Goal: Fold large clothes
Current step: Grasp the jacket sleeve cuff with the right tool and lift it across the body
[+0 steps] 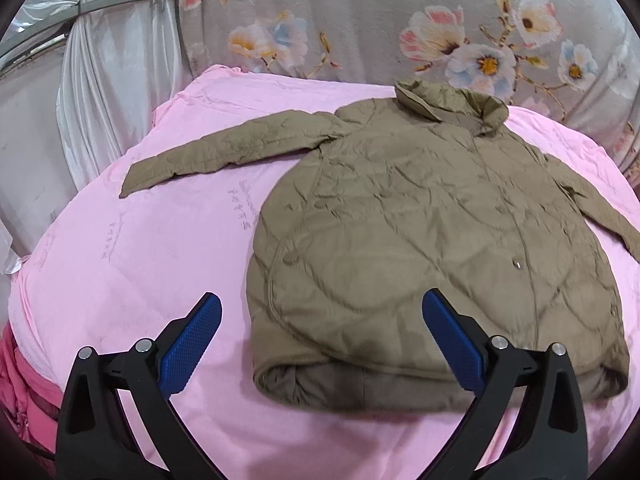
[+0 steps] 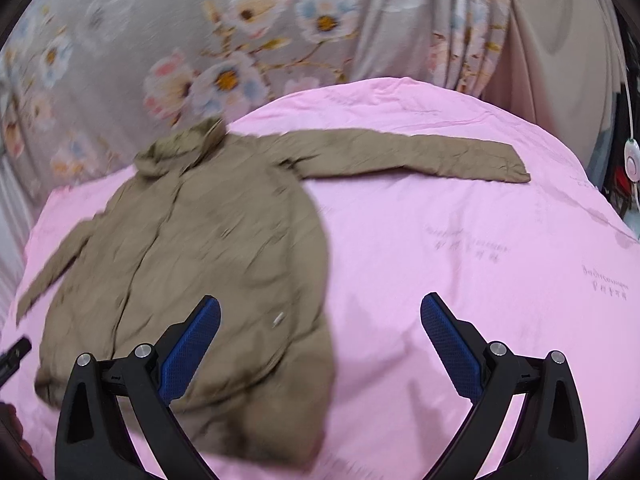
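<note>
An olive-brown quilted jacket [image 1: 420, 232] lies flat and front up on a pink sheet [image 1: 140, 260], collar at the far side, hem toward me. Its left sleeve [image 1: 224, 148] stretches out to the side. My left gripper [image 1: 320, 320] hovers open above the hem's left corner, with nothing between its blue pads. In the right wrist view the same jacket [image 2: 200, 260] looks blurred, and its other sleeve [image 2: 420, 152] reaches right across the pink sheet [image 2: 480, 240]. Over the hem's right edge my right gripper [image 2: 320, 320] stands open and holds nothing.
A grey floral cloth [image 1: 400, 20] hangs behind the bed. White curtains [image 1: 112, 80] hang at the far left. A white corded device [image 2: 631, 164] dangles at the far right. A dark red bundle [image 1: 20, 392] lies at the sheet's lower left edge.
</note>
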The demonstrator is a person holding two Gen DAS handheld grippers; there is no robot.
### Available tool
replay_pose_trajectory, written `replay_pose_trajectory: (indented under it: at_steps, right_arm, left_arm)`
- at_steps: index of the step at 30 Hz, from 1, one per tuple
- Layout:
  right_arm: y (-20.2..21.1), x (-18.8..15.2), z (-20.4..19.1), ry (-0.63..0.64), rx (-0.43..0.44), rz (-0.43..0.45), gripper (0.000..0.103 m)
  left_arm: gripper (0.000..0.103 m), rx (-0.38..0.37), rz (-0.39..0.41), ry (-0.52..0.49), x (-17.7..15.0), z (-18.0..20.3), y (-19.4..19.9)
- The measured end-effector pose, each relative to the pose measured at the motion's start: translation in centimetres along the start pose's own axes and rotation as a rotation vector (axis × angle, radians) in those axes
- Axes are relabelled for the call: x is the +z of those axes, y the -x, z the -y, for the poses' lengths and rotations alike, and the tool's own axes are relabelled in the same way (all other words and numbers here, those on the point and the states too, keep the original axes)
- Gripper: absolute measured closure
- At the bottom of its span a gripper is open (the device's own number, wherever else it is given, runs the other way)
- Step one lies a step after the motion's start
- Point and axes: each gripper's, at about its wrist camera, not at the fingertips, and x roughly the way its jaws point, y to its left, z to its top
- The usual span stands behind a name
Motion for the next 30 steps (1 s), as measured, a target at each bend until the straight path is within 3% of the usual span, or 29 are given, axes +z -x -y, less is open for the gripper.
replay_pose_trajectory:
  at_steps: [5,10,18,22,25,26,27,29,30]
  right_arm:
    - [-4.3,4.7,5.8,-0.172,0.019,0.010,0.005]
    - [-8.7,8.3,12.6,-0.407,0.036,0.027,0.005]
    - [-15.5,10.0,21.4,-0.751,0.017,0.035,0.005]
    - [-16.5,11.2,22.3,-0.758,-0.021,0.103,0.006]
    - [-17.4,12.2,22.5,-0.752,-0.060,0.106,0.041]
    - [-18.0,12.7,22.7,-0.751,-0.048,0.099,0.065]
    - [-18.5,13.1,22.6,-0.759,-0.044,0.086,0.081]
    - [-18.6,14.1,22.0,-0.759,-0.018,0.096,0.094]
    - [-18.3,14.7,21.2,-0.744,-0.010,0.111,0.095]
  left_arm:
    - [0.005,0.049,0.044,0.028,2.5,0.0,-1.4]
    - [0.005,0.071,0.037,0.051,4.3,-0.3,-3.5]
    - [0.005,0.091,-0.023,0.039,5.1,0.5,-7.7]
    - [0.005,0.104,-0.041,0.042,5.1,0.8,-9.3]
    - [0.005,0.119,-0.051,0.053,5.1,0.6,-10.3]
    - [0.005,0.132,-0.056,0.054,5.1,0.5,-10.7]
    - [0.005,0.140,-0.057,0.052,5.1,0.4,-10.8]
    - [0.005,0.165,-0.064,0.048,5.1,0.1,-11.3]
    - [0.005,0.183,-0.067,0.048,5.2,-0.3,-11.5]
